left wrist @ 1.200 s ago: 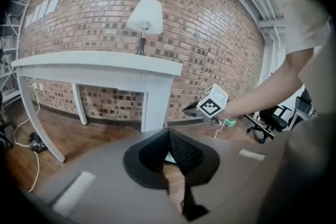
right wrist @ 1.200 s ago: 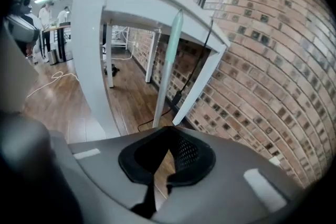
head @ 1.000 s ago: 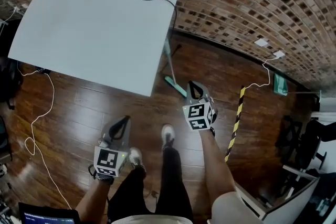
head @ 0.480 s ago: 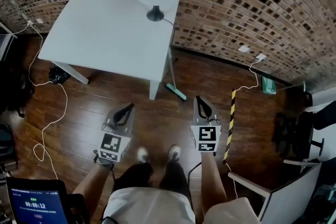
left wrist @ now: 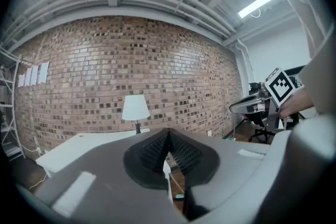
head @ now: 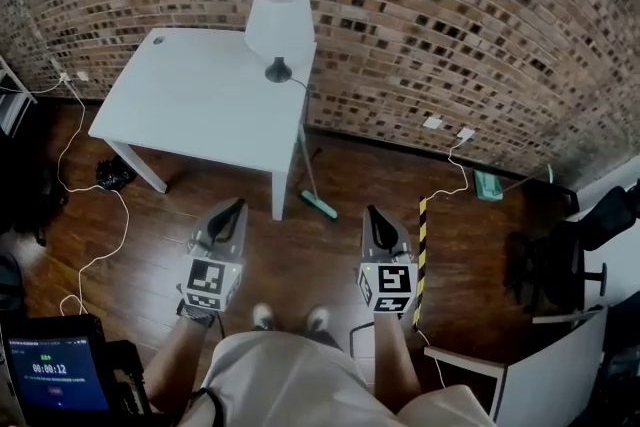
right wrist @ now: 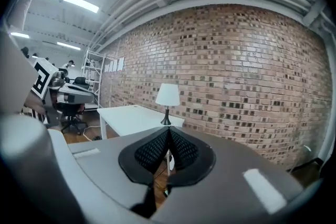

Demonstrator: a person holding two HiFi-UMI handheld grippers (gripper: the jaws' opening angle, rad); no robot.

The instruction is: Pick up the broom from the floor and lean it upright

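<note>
Nearest the person, short of the desk [head: 190, 100], the left gripper [head: 234, 208] and the right gripper [head: 373, 213] hang side by side above the wooden floor [head: 300, 255], each with its jaws clenched together on nothing. Beyond them the broom [head: 319, 204] leans upright against the desk's right edge, its green head on the floor by the front right leg. A white lamp [head: 279, 20] stands on the desk's far right corner, with a brick wall [head: 450, 5] behind the desk.
</note>
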